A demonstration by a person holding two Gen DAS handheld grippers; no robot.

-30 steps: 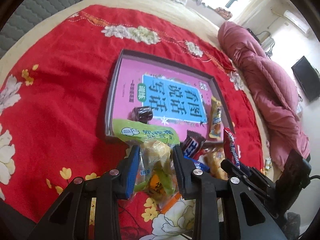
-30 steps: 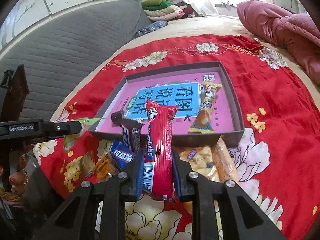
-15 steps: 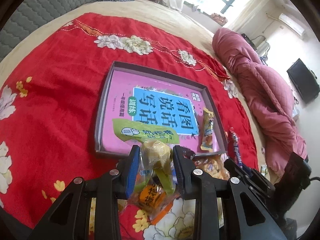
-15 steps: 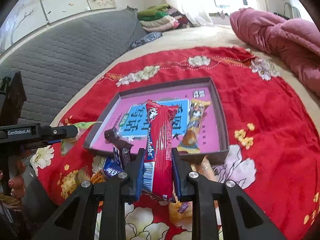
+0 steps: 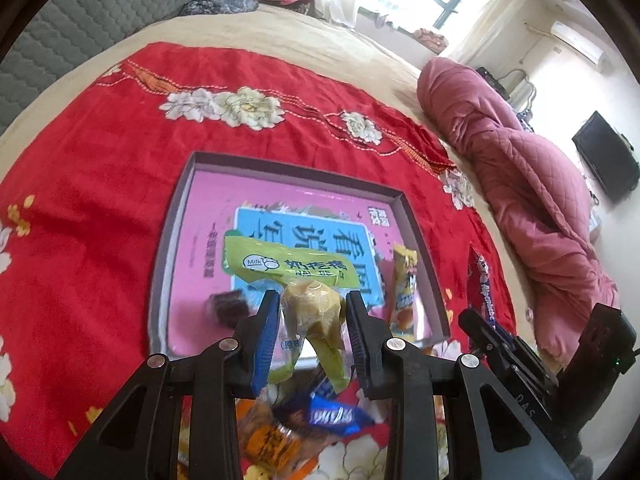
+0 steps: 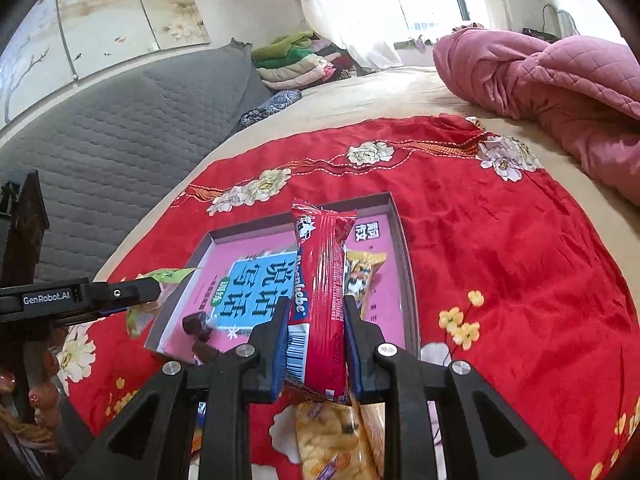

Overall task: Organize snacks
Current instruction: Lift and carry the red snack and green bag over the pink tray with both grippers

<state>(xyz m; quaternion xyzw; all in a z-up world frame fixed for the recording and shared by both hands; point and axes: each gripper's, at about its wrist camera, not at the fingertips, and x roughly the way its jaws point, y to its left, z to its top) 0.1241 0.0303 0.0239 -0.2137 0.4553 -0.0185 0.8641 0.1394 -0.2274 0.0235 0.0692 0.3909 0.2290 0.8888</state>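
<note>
My left gripper [image 5: 312, 300] is shut on a green-topped clear snack bag [image 5: 298, 276] and holds it above the near edge of a shallow pink-lined tray [image 5: 182, 208]. My right gripper [image 6: 316, 308] is shut on a long red snack bar [image 6: 322, 280], held upright above the tray's near edge [image 6: 402, 240]. In the tray lie a yellow snack packet [image 5: 404, 288] and a dark brown candy [image 5: 228, 306]. In the right wrist view the yellow packet [image 6: 362, 276] sits right of the bar and two dark candies [image 6: 196, 326] lie at the tray's near left.
The tray rests on a red flowered cloth [image 5: 92, 200] on a bed. Loose snacks lie below my grippers: a blue wrapper [image 5: 336, 416], an orange packet [image 5: 268, 440], and a clear biscuit bag [image 6: 332, 440]. A pink quilt [image 5: 520, 184] is at the right, a grey headboard [image 6: 120, 120] at the left.
Both grippers have risen and moved toward the tray with their snacks still held. The loose snack pile has dropped lower in both views.
</note>
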